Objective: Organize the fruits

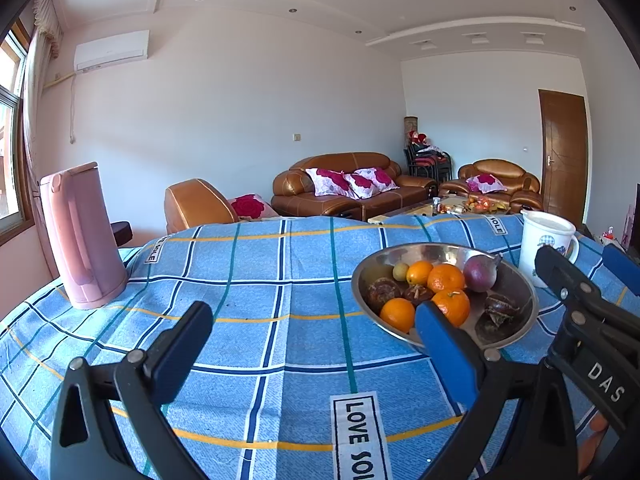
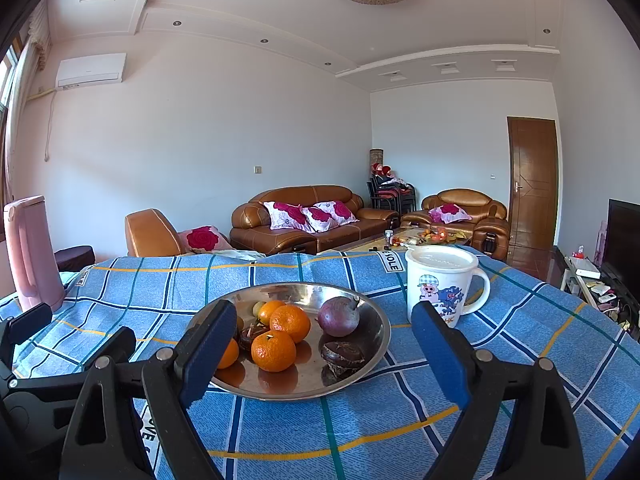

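Right wrist view: left to right
Kettle [image 2: 30, 252]: far left on worktop [image 2: 400, 432], clear of the work
Left gripper [image 1: 316, 344]: wide open, empty
Bowl [image 2: 376, 356]: centre, holds oranges [image 2: 274, 350] and dark fruit
Right gripper [image 2: 324, 344]: wide open, empty, straddling bowl
Mug [image 2: 440, 284]: just right of bowl
Advice: take one orange squarely, avoid rim

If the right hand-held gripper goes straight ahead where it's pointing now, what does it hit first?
Most likely the metal bowl of fruit: its near rim sits between the open right hand-held gripper fingers, with the nearest orange just behind. Depth is hard to judge.
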Available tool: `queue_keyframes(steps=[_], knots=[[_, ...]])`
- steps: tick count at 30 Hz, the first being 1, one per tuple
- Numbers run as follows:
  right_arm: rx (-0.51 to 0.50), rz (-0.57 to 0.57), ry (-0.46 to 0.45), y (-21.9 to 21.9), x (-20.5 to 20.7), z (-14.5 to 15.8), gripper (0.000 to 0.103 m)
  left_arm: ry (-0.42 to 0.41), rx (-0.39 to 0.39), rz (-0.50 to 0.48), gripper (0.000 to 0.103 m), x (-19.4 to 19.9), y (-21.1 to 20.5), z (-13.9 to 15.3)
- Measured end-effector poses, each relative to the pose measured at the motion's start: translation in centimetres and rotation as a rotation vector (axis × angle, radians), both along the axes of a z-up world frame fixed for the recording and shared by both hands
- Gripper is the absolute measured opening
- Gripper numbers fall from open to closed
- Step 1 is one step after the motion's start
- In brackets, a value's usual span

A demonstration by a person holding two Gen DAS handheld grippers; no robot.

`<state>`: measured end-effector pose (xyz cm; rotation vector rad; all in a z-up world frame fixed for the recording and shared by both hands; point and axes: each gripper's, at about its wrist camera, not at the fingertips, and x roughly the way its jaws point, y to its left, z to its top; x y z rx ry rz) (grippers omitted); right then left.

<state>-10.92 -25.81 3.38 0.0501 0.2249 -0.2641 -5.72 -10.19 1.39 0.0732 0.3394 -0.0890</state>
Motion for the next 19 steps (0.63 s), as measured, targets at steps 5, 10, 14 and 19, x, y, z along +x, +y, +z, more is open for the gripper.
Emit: queue_keyframes(steps=[5, 10, 14, 19], knots=[[0.000, 0.000, 0.000, 0.02, -0.01, 0.00, 0.090, -0.002, 0.002, -0.007, 0.103, -0.08, -0.11, -0.01], [0.002, 0.002, 0.002, 0.01, 0.02, 0.01, 0.090, -0.002, 0.005, -0.015, 0.103, -0.03, -0.16, 0.03], [0.004, 0.005, 0.004, -0.07, 0.02, 0.06, 0.090, -0.003, 0.006, -0.011, 0.103, 0.00, -0.18, 0.06], [0.005, 0.006, 0.005, -0.07, 0.05, 0.05, 0.090, 0.005, 0.001, -0.009, 0.103, 0.17, -0.06, 0.05]])
